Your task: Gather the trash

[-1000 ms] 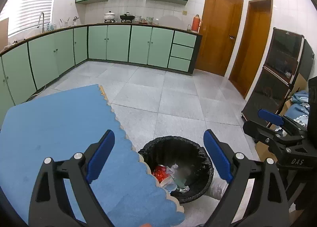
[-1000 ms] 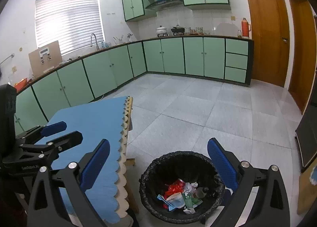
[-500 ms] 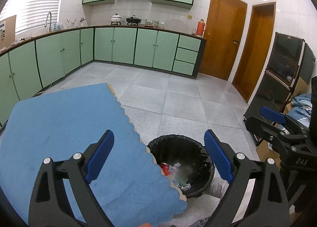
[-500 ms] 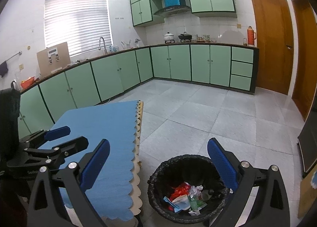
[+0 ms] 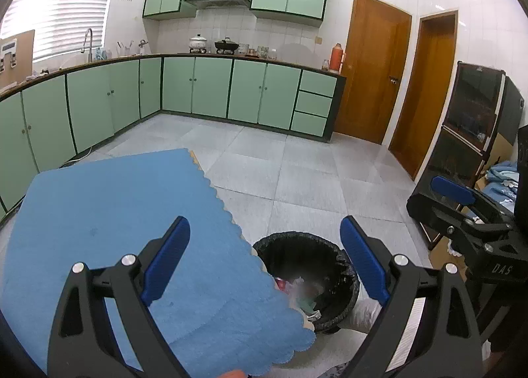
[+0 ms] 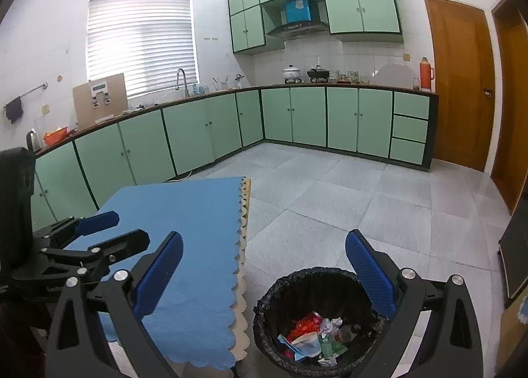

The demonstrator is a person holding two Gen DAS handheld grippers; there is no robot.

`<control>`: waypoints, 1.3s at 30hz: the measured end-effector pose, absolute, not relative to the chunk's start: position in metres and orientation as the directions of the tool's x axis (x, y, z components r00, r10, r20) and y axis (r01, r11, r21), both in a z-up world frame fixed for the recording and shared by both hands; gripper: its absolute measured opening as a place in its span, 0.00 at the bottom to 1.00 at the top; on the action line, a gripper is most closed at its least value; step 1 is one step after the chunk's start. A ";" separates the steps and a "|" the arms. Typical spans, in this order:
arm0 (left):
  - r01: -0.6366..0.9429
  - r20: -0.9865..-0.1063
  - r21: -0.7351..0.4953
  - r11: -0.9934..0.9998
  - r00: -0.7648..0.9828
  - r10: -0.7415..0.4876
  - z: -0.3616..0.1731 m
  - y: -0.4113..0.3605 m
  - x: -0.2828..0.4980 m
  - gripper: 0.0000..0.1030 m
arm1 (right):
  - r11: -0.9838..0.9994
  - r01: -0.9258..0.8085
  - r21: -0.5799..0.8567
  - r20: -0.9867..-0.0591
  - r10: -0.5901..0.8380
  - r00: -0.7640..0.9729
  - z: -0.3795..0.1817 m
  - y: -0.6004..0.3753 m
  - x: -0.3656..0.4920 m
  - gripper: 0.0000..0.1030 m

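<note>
A black-lined trash bin (image 6: pixel 316 282) stands on the floor beside the table, holding a red wrapper, crumpled paper and a cup (image 6: pixel 310 341). It also shows in the left wrist view (image 5: pixel 307 252), partly hidden by the tablecloth corner. My left gripper (image 5: pixel 265 257) is open and empty, held above the table's right edge and the bin. My right gripper (image 6: pixel 264 274) is open and empty, above the bin's left rim. Each gripper shows in the other's view: the right (image 5: pixel 462 203) and the left (image 6: pixel 99 229).
A table with a blue scalloped cloth (image 5: pixel 115 213) lies left of the bin. Green cabinets (image 6: pixel 297 114) line the far walls. Two wooden doors (image 5: pixel 373 71) stand at the right. A dark glass cabinet (image 5: pixel 468 133) and a box of cloths (image 5: pixel 501 176) are at the right.
Both grippers have risen and tilted upward, so the bin sits lower in both views and more of the kitchen shows. Both stay open and empty.
</note>
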State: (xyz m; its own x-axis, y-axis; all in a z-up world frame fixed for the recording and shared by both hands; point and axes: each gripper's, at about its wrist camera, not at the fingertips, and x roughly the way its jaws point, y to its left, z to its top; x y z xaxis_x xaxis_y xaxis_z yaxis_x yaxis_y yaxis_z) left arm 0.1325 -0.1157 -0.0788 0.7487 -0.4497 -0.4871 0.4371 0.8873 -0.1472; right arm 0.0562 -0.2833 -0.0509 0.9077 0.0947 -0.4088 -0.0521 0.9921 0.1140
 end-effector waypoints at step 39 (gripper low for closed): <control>0.422 -0.460 -0.131 0.897 0.776 -0.432 -0.074 -0.103 0.119 0.87 | 0.993 -0.072 0.094 -0.390 0.103 0.915 -0.049 -0.269 0.050 0.94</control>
